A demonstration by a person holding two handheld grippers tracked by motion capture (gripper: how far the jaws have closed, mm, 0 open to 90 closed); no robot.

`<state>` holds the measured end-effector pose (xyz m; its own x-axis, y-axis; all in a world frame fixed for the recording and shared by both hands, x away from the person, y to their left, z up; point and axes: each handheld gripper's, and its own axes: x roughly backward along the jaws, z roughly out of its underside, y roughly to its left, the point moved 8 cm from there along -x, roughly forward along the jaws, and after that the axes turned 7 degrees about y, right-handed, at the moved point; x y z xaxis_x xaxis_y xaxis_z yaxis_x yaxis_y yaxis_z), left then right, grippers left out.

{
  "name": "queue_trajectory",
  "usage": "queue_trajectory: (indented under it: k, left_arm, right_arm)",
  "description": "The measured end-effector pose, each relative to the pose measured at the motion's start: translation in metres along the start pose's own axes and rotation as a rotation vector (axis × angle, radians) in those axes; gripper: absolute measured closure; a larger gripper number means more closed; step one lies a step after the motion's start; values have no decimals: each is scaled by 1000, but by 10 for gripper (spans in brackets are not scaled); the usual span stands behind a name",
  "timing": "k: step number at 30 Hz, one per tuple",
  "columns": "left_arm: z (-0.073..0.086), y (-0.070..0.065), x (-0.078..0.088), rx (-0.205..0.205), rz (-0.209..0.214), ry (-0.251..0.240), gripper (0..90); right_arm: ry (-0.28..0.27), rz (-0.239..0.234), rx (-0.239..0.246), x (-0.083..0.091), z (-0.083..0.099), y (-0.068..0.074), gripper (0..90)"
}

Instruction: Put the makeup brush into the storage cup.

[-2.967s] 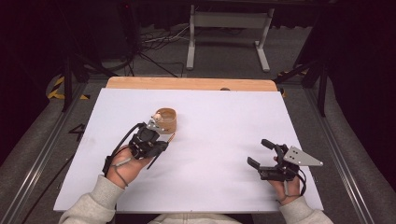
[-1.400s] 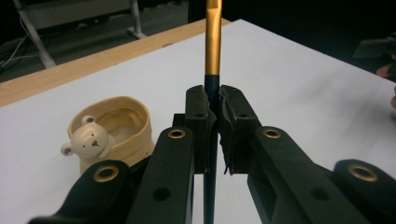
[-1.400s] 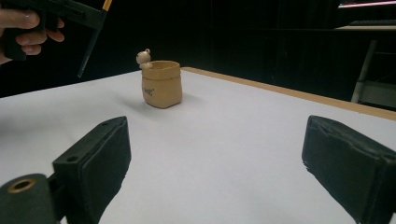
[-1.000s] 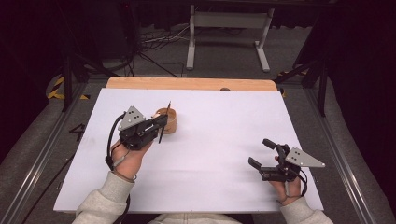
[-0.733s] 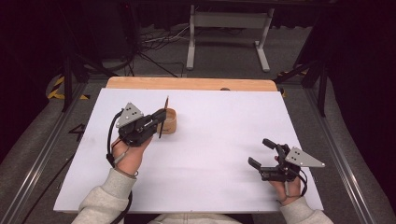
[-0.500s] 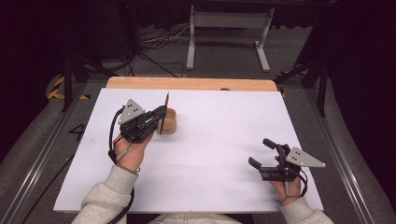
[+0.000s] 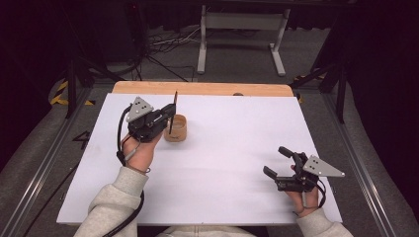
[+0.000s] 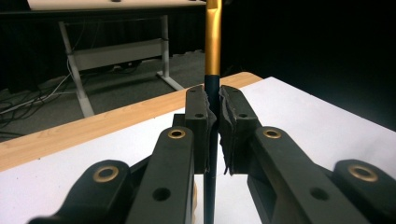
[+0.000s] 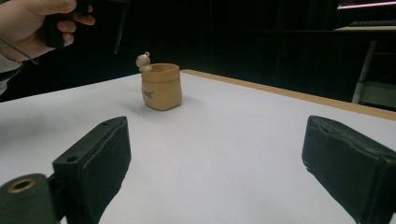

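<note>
Left claw (image 8: 212, 135) grips pen (image 8: 213, 46) (upright) beside cup (image 7: 176, 128).

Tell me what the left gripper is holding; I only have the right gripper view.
Observer: The left gripper is shut on a thin stick, dark below and gold above.
Operator: Is it over the cup?
Observer: In the high view it stands upright at the left edge of the cup. I cannot tell whether its tip is inside.
Operator: Where is my right gripper?
Observer: The right gripper is open, near the right front corner of the table, well away from the cup.
</note>
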<state>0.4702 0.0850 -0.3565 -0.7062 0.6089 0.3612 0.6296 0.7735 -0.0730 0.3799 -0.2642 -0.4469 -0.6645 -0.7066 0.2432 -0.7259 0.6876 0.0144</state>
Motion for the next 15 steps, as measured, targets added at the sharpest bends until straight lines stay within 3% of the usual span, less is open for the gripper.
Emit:
queue_trajectory:
  k: [8,15]
  left_arm:
    - [-7,6,-6,28,5,-8,823]
    - [-12,11,-12,29,-4,-16,823]
  right_arm:
    - [-6,-4,-2,1,-1,0,83]
    - [-8,-6,-5,0,-1,0,83]
